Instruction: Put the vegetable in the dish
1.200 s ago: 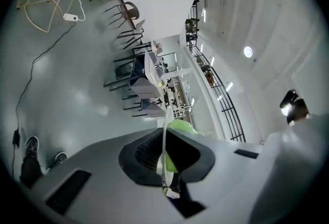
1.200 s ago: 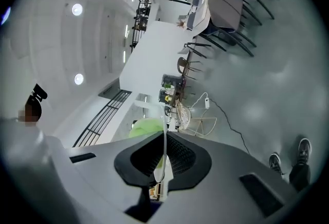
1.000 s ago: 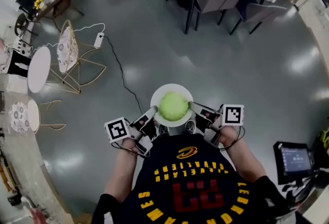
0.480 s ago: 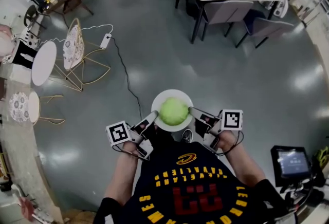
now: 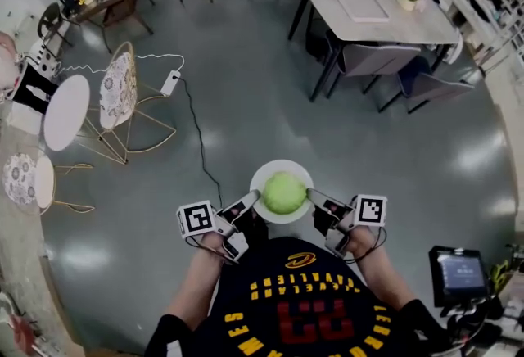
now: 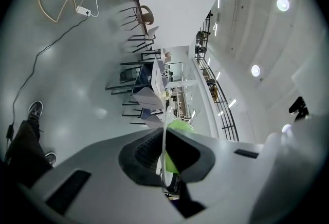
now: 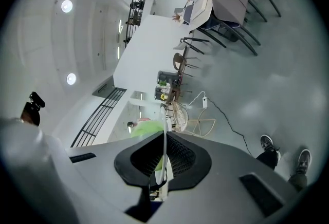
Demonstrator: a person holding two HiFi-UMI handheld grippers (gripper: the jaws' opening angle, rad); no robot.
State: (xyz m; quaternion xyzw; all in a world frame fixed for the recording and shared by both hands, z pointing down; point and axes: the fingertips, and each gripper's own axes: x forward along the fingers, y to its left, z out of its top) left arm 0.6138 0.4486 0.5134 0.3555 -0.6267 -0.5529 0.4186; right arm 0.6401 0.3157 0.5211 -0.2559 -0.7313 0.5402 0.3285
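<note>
The left tongs [image 5: 250, 201] and right tongs [image 5: 312, 196] are each clamped on opposite edges of the dish [image 5: 267, 177], which is held level above the floor [image 5: 246, 93]. The vegetable [image 5: 284, 192], round and pale green, is seen resting in the dish. The placing looks done. A steady, level set-down is called for next.

dish [image 5: 282, 166] with vegetable [image 5: 284, 192] | carried forward; dining table [image 5: 417, 24] | nearer now
</note>
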